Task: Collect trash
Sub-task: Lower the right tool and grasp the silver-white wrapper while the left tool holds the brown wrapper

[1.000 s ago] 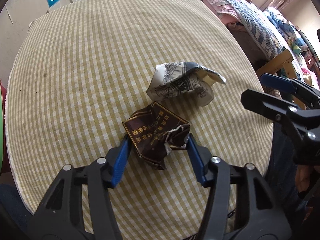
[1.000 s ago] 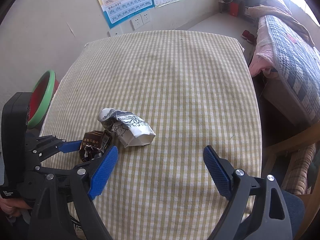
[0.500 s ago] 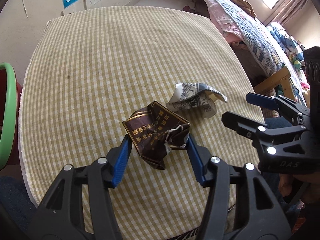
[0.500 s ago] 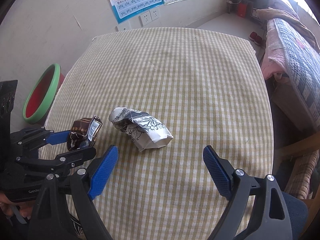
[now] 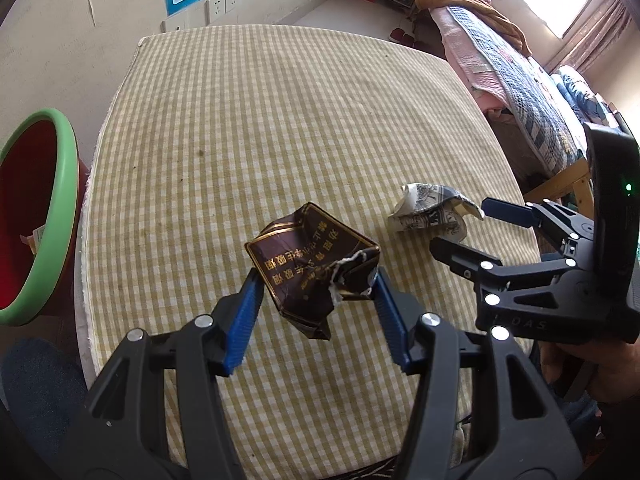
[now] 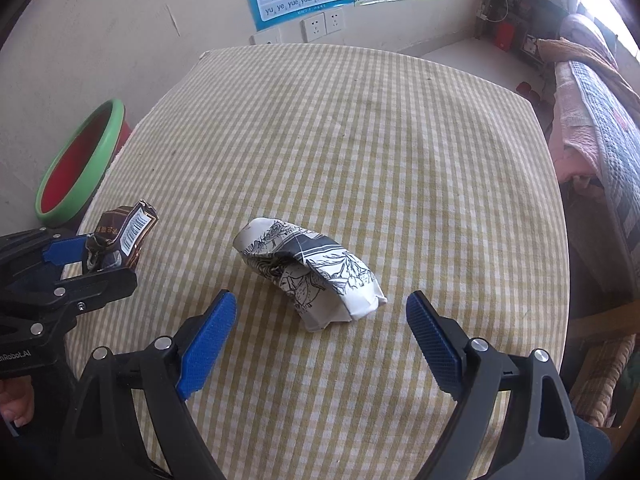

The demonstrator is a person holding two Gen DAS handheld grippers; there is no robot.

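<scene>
Left tongs (image 5: 314, 296) clamped on brown wrapper (image 5: 312, 268), now lifted off table (image 5: 280, 120) and swung toward red bin (image 5: 36, 216). Right tongs (image 6: 320, 332) wide apart, closer over printed wrapper (image 6: 308, 268), which remains on the table. 1 of 2 picked up.

L gripper (image 5: 314, 280) clamped on crumpled brown packet (image 5: 312, 268), gold lettering, held clear above checked tablecloth (image 5: 280, 120) near front edge. White/black printed crumpled wrapper (image 5: 430, 210) lies on cloth near right edge; R gripper (image 5: 468, 228) just beside it, jaws apart. Red basin w/ green rim (image 5: 36, 216) off left edge.
</scene>
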